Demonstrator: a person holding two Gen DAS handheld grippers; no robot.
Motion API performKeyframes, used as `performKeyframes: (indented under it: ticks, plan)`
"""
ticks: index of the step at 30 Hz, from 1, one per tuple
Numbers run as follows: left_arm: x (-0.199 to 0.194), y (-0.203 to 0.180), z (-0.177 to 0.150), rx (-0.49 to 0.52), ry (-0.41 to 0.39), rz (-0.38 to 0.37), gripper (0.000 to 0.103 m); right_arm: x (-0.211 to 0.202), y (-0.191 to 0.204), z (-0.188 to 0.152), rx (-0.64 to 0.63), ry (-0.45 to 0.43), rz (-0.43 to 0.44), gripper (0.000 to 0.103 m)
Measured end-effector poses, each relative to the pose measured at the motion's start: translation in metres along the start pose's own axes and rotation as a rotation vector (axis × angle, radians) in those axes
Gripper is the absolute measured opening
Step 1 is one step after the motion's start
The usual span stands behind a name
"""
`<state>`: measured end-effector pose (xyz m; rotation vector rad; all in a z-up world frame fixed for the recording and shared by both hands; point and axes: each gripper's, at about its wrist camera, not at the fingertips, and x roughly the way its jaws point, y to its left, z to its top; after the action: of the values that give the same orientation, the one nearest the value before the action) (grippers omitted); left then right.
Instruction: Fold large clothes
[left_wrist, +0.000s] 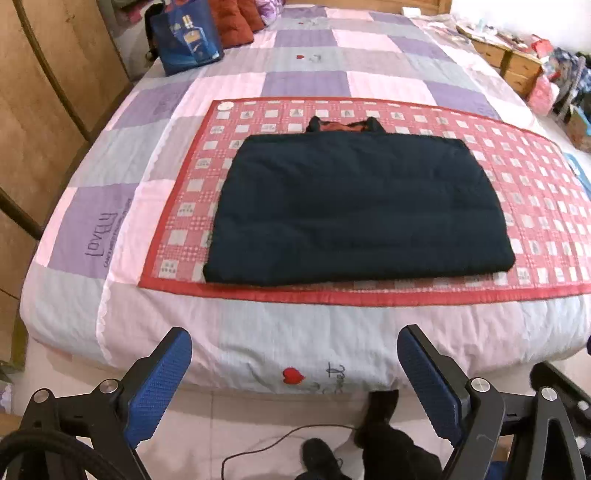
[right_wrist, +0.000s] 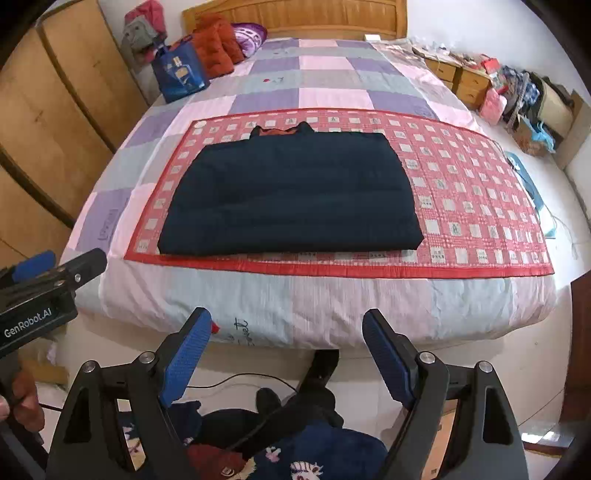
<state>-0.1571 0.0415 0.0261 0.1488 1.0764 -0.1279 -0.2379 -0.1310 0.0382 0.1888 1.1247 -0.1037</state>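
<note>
Dark folded padded garment (left_wrist: 354, 210): lay flat on the red checked mat (left_wrist: 535, 206), near its left end.
Left gripper (left_wrist: 295, 380): jaws wide, empty, off the mat.
Right gripper (right_wrist: 288, 354): likewise.

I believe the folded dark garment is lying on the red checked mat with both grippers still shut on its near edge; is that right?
Not quite: both views show the left gripper and right gripper open and empty, clear of the folded dark garment, which does lie on the red checked mat.

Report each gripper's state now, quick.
Left gripper: open, holding nothing, above the near edge of the bed.
Right gripper: open, holding nothing; the folded dark garment lies untouched on the red mat.
</note>
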Motion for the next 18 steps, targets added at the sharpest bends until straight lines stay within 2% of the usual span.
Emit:
performKeyframes:
  ticks: [18]
  plan:
    - [-0.006,-0.026,-0.001,0.054,0.014,-0.023,0.097,-0.026,-0.004,-0.005,-0.011,-0.021,-0.031,0.087]
